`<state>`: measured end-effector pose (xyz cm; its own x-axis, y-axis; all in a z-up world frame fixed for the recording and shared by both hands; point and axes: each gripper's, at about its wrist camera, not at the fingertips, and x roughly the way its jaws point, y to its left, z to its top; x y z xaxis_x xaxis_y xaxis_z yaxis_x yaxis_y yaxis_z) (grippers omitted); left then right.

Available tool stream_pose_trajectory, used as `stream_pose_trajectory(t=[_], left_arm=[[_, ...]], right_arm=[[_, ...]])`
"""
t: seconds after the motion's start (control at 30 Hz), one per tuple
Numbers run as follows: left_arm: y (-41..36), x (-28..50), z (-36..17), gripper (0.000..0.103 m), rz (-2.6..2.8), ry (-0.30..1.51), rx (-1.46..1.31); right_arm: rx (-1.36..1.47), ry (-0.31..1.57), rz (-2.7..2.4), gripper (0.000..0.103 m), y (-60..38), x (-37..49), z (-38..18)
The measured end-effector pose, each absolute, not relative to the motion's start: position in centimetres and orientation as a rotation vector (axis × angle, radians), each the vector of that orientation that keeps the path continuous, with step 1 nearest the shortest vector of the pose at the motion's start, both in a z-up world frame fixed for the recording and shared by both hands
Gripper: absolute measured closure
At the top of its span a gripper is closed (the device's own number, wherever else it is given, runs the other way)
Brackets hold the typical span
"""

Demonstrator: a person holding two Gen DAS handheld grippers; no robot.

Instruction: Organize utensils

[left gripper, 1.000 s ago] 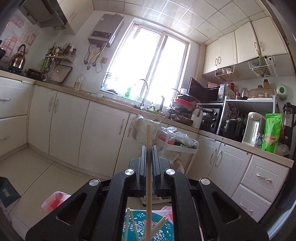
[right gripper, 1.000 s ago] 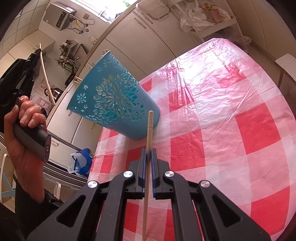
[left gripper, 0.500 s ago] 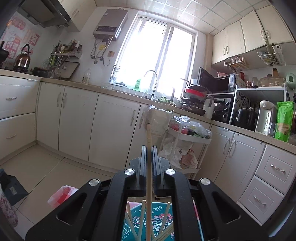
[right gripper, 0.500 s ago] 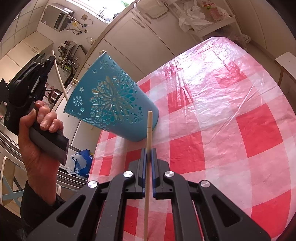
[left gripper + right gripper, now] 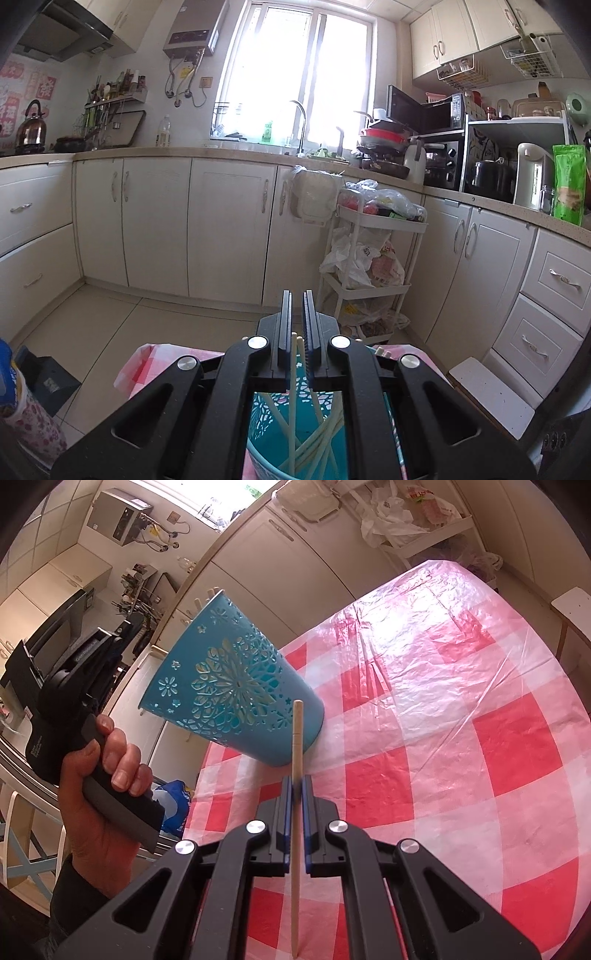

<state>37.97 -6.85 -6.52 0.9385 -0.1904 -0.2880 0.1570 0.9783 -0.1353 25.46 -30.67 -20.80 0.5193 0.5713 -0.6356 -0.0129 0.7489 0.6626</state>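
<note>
A teal cut-out utensil cup [image 5: 236,686] stands on the red-and-white checked tablecloth [image 5: 461,701]. In the left wrist view the cup [image 5: 266,443] is right below me with several pale chopsticks [image 5: 293,398] standing in it. My left gripper [image 5: 296,306] is above the cup's mouth with its jaws slightly apart and nothing held between them; one chopstick top rises just behind the jaws. My right gripper [image 5: 294,786] is shut on a single wooden chopstick [image 5: 295,812], held upright just in front of the cup. The left gripper body [image 5: 81,672] shows beside the cup.
Kitchen cabinets, a sink counter and a white trolley [image 5: 373,266] with bags lie beyond the table. A white stool [image 5: 491,395] stands at the right. A flowered container [image 5: 22,417] sits at the left edge. The tablecloth stretches right of the cup.
My left gripper tilted down over the cup and let go of its chopstick, which now stands in the cup. The right gripper held still with its chopstick.
</note>
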Motion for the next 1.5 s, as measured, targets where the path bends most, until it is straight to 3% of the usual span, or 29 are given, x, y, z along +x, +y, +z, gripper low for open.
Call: stream_pose_trajectory(t=[0.1,0.17,0.37,1.1,1.5], left_arm=[[-5.8,37.0,-5.8,0.089,-0.162,0.328,-0.146],[-4.6,36.1,-5.3,0.064,-0.140,0.350,-0.192],[-1.3,31.8,-4.3,0.049,-0.083,0.370,-0.290],[2.3,31.5,-3.9,0.047,-0.050,0.414,-0.370],[3.2,31.3,-3.5,0.047,-0.055,0.409,-0.404]], right_arm=[[0.659,0.962,0.383,0.097,-30.8,25.3,-20.4],[0.664,0.956,0.384,0.097,-30.9,25.1,-20.2],[0.682,0.911,0.380,0.097,-31.5,24.5,-19.1],[0.511,0.700,0.387,0.098,-29.3,23.7,-12.6],[0.482,0.573,0.449,0.098,-28.8,25.1,-4.2]])
